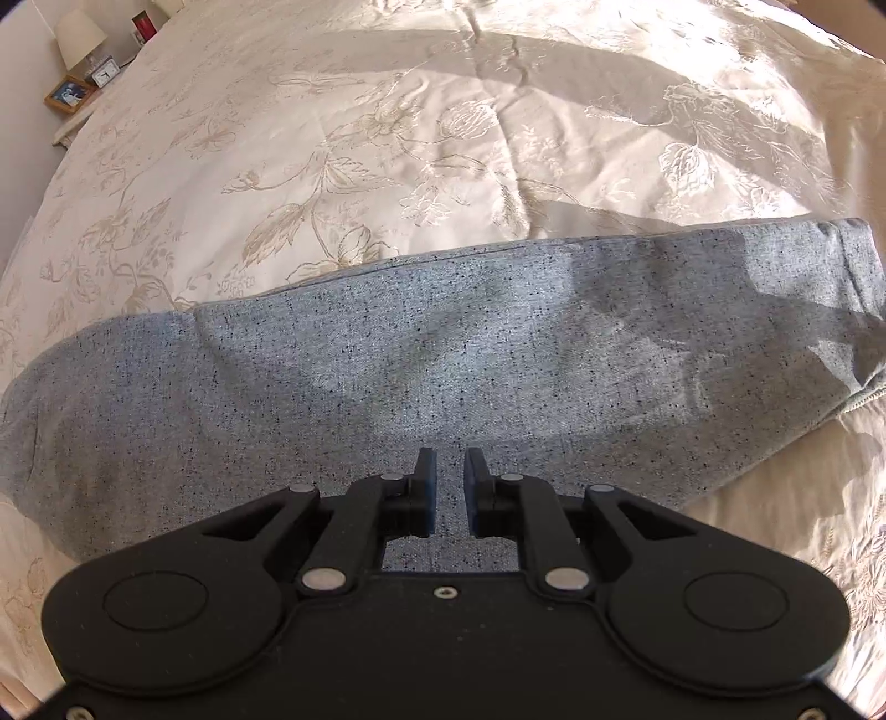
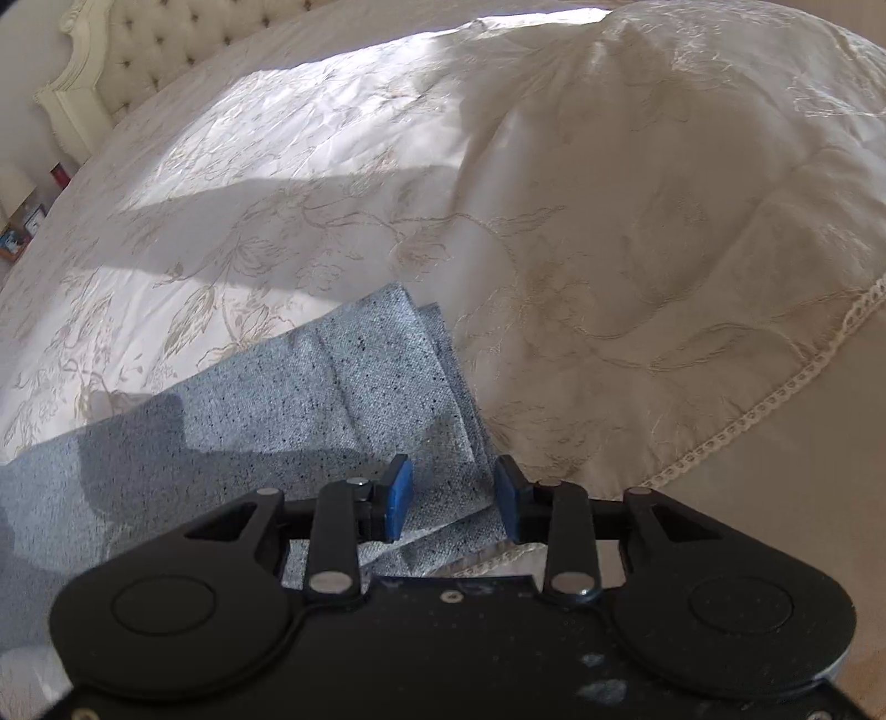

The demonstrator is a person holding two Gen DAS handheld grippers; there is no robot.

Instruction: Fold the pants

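Observation:
Grey speckled pants (image 1: 443, 354) lie flat across the cream bedspread, folded lengthwise into one long band. My left gripper (image 1: 450, 471) hovers over the near edge of the band's middle, its jaws slightly apart with nothing between them. In the right wrist view the leg-hem end of the pants (image 2: 354, 399) lies stacked in two layers. My right gripper (image 2: 453, 487) is open, with its blue pads on either side of the hem's near corner, not closed on it.
The cream embroidered bedspread (image 1: 387, 138) covers the whole bed. A raised lump of bedding with lace trim (image 2: 692, 249) lies right of the hems. A nightstand with a lamp (image 1: 80, 36), clock and framed photo stands far left. A tufted headboard (image 2: 166, 50) is behind.

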